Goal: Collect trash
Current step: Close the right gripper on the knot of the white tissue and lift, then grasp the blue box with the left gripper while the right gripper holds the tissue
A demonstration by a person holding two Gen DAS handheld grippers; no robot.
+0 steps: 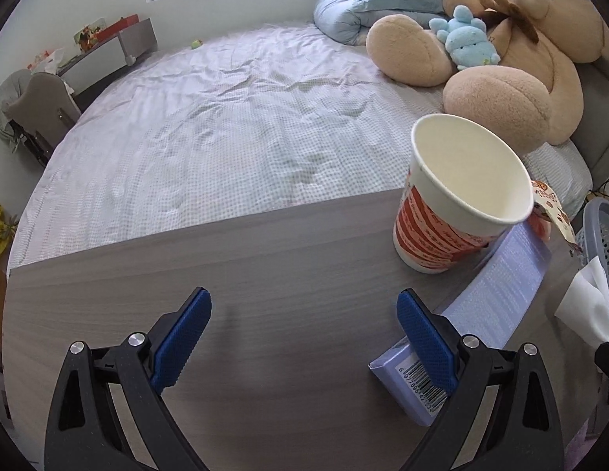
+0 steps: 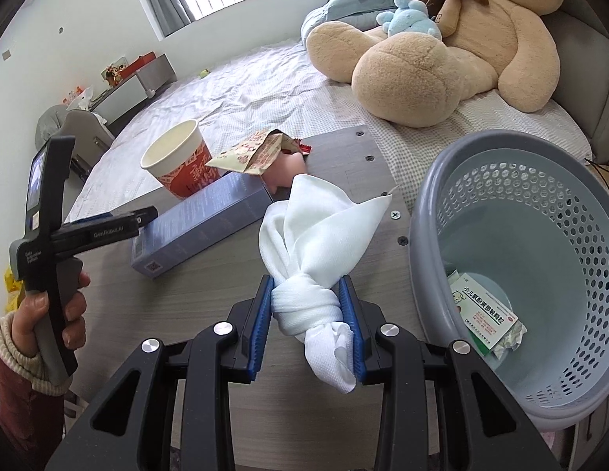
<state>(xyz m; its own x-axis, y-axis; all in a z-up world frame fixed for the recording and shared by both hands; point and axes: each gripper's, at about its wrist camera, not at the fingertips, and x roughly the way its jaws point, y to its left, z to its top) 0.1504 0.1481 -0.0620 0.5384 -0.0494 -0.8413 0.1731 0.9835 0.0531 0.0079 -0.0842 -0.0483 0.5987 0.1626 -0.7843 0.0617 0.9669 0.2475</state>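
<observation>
My right gripper [image 2: 310, 306] is shut on a knotted white cloth [image 2: 316, 243], held above the wooden table [image 2: 225, 274] just left of a grey perforated basket [image 2: 500, 212]. The basket holds a green-and-white medicine box [image 2: 483, 314]. My left gripper [image 1: 304, 333] is open and empty over the table [image 1: 265, 274]; its right finger overlaps a long blue box [image 1: 496, 294]. A red-and-white paper cup [image 1: 457, 192] stands tilted on that box's far end. In the right wrist view the cup [image 2: 178, 161], blue box [image 2: 202, 223], a snack wrapper [image 2: 257, 151] and a pink toy [image 2: 286, 174] lie behind the cloth.
A bed with a checked sheet [image 1: 225, 125] lies beyond the table's far edge. A large teddy bear [image 1: 520, 59], a blue plush [image 1: 467, 37] and a blue duvet [image 1: 363, 4] sit at its head. The white cloth [image 1: 591, 306] and the basket rim [image 1: 602, 227] show at the right.
</observation>
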